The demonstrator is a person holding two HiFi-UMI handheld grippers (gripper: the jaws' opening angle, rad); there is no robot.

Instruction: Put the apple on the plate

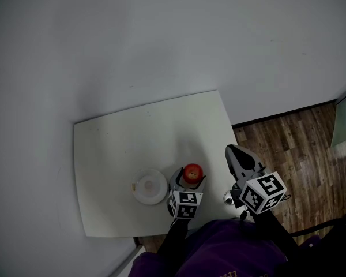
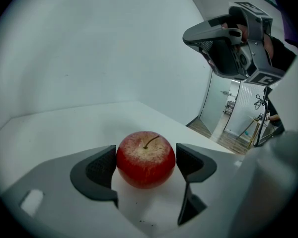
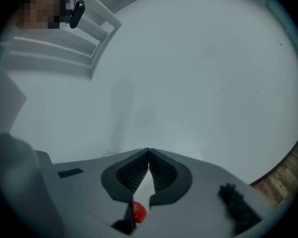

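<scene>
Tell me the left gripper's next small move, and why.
Probably close the left gripper on the apple: it sits on the table between the open jaws, with a gap on one side, so nothing holds it yet. The plate waits beside it, to the left in the head view.

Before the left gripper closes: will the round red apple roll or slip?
The round red apple sits stem-up on the flat white table; a sideways nudge would probably roll it. Skin looks smooth, so it may slip; ribbed pads should help. Looks firm, likely won't deform.
</scene>
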